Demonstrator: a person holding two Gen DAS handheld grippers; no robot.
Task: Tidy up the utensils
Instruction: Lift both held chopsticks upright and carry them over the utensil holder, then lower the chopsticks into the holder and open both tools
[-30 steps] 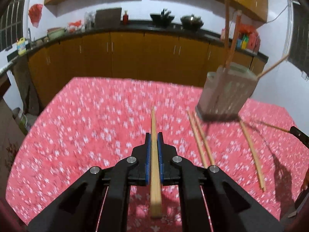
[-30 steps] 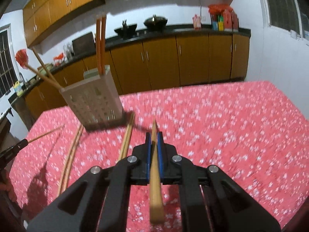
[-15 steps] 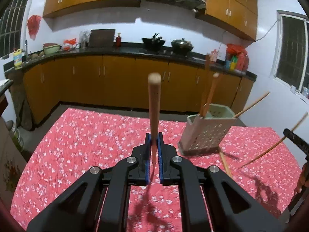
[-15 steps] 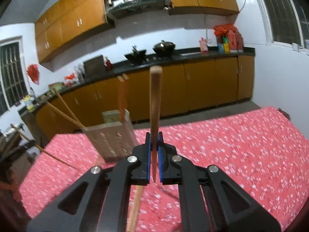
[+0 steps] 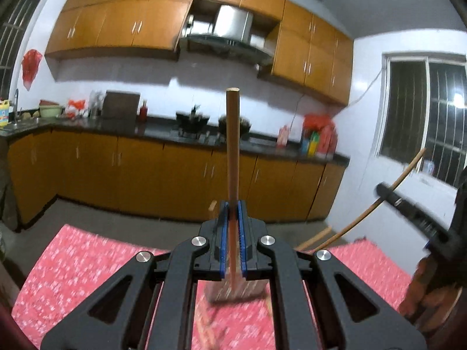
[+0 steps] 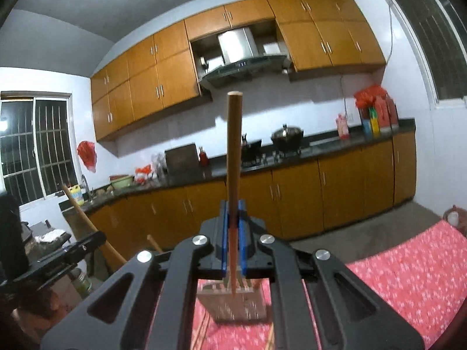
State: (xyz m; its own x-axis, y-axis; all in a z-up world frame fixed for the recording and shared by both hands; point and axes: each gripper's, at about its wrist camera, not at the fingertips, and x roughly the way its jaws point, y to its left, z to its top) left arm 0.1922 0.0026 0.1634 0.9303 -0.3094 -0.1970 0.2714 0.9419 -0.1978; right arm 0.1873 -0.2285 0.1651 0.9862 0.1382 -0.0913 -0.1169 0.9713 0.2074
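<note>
Between the closed blue-padded jaws of the left gripper (image 5: 232, 204) a round, pale-brown wooden chopstick (image 5: 233, 145) is clamped, its blunt end raised against the kitchen wall. The jaws of the right gripper (image 6: 232, 204) are likewise closed on a second wooden chopstick (image 6: 234, 151), whose thin reddish tip hangs below the pads.

Just beneath both grippers stands a beige, perforated plastic utensil holder (image 6: 233, 303) on the counter covered by a red flowered cloth (image 6: 408, 277). Slanted sticks are seen beside its rim, but through the blur it cannot be told how many are inside. Loose chopsticks (image 5: 208, 328) lie blurred on the cloth next to it.

In the left view the right gripper appears at the right edge with its chopstick crossing the window.

Compared with a second ago, both chopsticks have been lifted off the cloth and tilted upward, and the holder, then ahead and to the side, is now directly below the jaws.
</note>
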